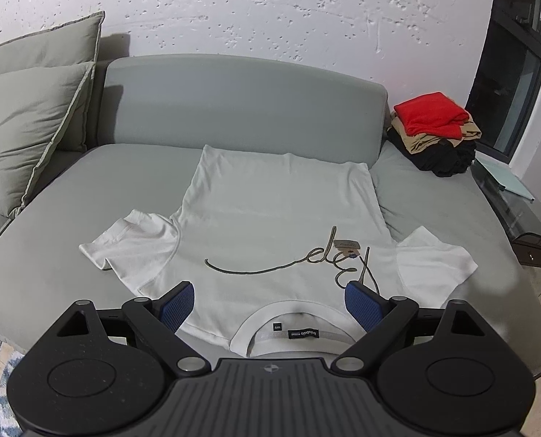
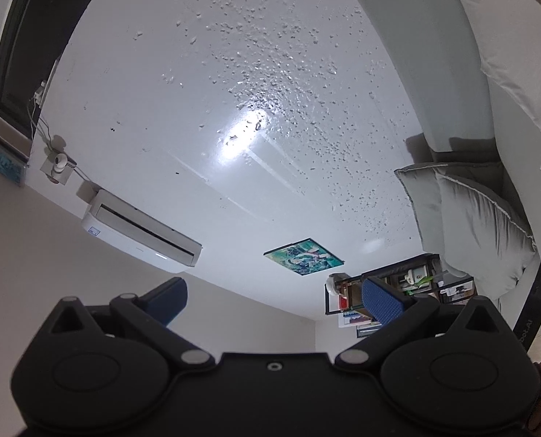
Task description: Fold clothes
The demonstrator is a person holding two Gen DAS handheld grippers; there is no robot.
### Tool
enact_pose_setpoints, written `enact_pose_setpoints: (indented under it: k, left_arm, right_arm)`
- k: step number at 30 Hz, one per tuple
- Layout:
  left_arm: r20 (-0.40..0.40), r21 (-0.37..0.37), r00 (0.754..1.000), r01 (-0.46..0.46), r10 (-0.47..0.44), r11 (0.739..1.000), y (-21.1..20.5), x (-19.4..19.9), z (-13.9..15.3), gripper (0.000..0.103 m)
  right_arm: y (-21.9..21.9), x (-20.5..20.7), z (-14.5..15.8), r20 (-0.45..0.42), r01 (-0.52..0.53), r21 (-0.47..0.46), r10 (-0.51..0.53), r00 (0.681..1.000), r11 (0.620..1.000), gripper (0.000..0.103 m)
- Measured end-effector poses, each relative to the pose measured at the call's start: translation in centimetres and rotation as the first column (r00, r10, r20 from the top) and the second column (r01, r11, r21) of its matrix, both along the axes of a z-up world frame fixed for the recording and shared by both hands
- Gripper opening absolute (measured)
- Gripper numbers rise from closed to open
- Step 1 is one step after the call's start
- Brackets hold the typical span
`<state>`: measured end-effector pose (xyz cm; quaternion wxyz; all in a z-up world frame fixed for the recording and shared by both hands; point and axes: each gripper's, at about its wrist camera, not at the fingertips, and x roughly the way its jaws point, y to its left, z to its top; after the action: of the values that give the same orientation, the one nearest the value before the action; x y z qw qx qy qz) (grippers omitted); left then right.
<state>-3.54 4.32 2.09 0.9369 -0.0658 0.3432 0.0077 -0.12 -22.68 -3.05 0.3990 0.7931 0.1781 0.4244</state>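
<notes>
The left gripper [image 1: 270, 300] hovers with its blue-padded fingers [image 1: 177, 307] spread wide and empty, just above the collar [image 1: 281, 322] of a white T-shirt [image 1: 270, 215]. The shirt lies flat and face-up on a grey sofa [image 1: 70, 273], both short sleeves out to the sides, hem toward the backrest, a small tag [image 1: 347, 244] resting on its script lettering. The right gripper [image 2: 274, 300] also stands open, holding nothing, and is tilted toward the wall and an air conditioner [image 2: 141, 235]. A stack of folded clothes [image 1: 434, 133], red on top, sits at the sofa's far end. The thin knit looks light, limp and prone to wrinkling; shoulder seams and hem corners appear the surest places to pinch it.
</notes>
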Motion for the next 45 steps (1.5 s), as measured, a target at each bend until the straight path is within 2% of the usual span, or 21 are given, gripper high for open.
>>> enact_pose_setpoints:
  k: [6,20,22,29,34,37,40,45]
  left_arm:
    - [0.014,0.0,1.0,0.01,-0.01,1.0,-0.4,-0.6,0.5,0.09]
    - [0.031,0.009,0.999,0.017,-0.017,1.0,-0.7,-1.4,1.1,0.09]
    - [0.033,0.01,0.999,0.019,-0.019,1.0,-0.7,-1.5,1.1,0.09]
    - [0.038,0.006,0.999,0.025,-0.025,1.0,-0.8,-1.5,1.2,0.09]
    - [0.036,0.004,0.999,0.023,-0.023,1.0,-0.5,-1.2,0.9,0.09]
    - [0.007,-0.001,1.0,0.008,-0.008,1.0,0.0,-0.2,-0.2,0.091]
    - [-0.066,-0.015,0.997,-0.031,0.03,0.999,1.0,1.2,-2.4,0.091]
    - [-0.127,-0.014,0.99,-0.063,0.061,0.998,2.6,3.1,-5.5,0.091]
  right_arm:
    - [-0.3,-0.9,1.0,-0.022,0.038,-0.044,-0.039,0.999,0.998,0.103]
    - [-1.0,-2.0,2.1,-0.014,0.078,-0.118,-0.08,0.997,0.99,0.103]
    - [-1.1,-2.0,2.0,-0.011,0.072,-0.105,-0.073,0.997,0.992,0.103]
    - [-1.0,-1.5,1.5,0.045,0.013,0.036,-0.014,0.999,0.999,0.103]
    - [-1.0,-1.0,0.9,0.03,0.016,0.053,-0.018,0.999,0.998,0.103]
    - [-1.2,0.1,-0.5,-0.021,0.019,-0.036,-0.02,1.0,0.999,0.103]
    - [-1.5,1.3,-1.9,-0.073,0.018,-0.133,-0.027,0.997,0.991,0.103]
    - [-1.9,3.3,-4.4,-0.158,0.003,-0.29,-0.051,0.986,0.957,0.103]
